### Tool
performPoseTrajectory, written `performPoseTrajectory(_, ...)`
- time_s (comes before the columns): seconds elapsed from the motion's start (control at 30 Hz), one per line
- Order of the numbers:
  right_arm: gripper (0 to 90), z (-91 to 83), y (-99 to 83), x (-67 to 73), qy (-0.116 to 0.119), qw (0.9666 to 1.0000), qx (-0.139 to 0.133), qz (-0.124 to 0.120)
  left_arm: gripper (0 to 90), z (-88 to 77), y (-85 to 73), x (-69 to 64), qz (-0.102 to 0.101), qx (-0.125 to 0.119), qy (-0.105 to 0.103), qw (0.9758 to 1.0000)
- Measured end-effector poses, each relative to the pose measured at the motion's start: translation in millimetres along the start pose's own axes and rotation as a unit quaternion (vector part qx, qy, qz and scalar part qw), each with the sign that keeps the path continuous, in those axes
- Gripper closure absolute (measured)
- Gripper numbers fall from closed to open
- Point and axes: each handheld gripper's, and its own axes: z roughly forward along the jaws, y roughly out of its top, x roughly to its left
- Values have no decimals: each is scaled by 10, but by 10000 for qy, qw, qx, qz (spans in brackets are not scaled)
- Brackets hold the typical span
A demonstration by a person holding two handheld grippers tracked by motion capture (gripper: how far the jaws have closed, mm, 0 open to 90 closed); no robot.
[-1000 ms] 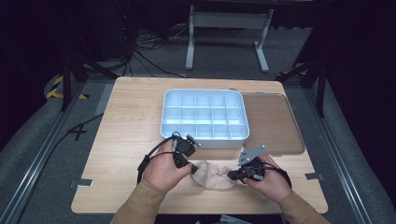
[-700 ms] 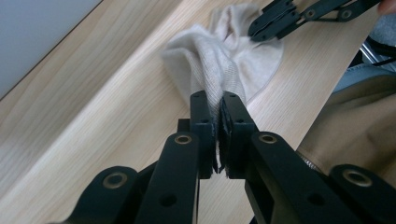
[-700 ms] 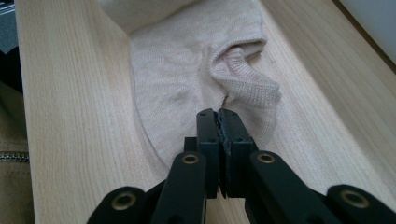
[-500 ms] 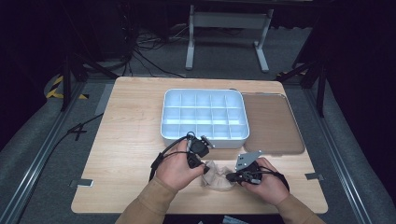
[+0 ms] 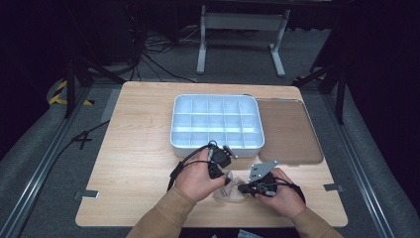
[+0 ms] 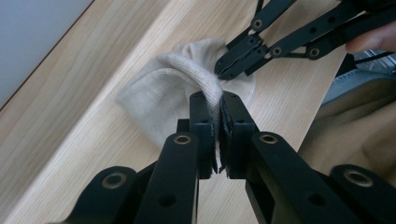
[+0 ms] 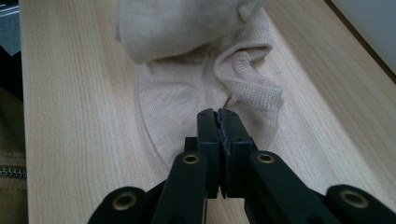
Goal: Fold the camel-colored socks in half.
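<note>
A beige sock lies bunched on the wooden table near its front edge, between the person's two hands. My left gripper points down onto it. In the left gripper view my left gripper is shut on a ribbed fold of the sock. My right gripper comes in from the right. Its closed tips pinch the sock's far edge. In the right gripper view my right gripper is shut on thin fabric of the flat sock, with a bunched part behind.
A white compartment tray stands just behind the hands at mid-table. A flat brown lid lies to its right. The table's front edge is close behind the hands. Cables trail from both grippers.
My left hand has moved right, toward the right gripper, and the sock has bunched up shorter between them. The right hand has stayed in place.
</note>
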Motion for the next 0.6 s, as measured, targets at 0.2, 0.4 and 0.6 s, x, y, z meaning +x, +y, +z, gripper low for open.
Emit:
performPoseTrajectory(0.2,884,3,1,0,-25,10000,1,19,848,71,37,-24,64,29,-32,10000)
performPoseTrajectory(0.4,882,4,-2,2,-35,10000,-9,43,845,203,81,-51,152,136,-146,9997)
performPoseTrajectory(0.6,879,4,-3,1,-54,10000,-12,50,844,275,104,-58,128,198,-239,9994)
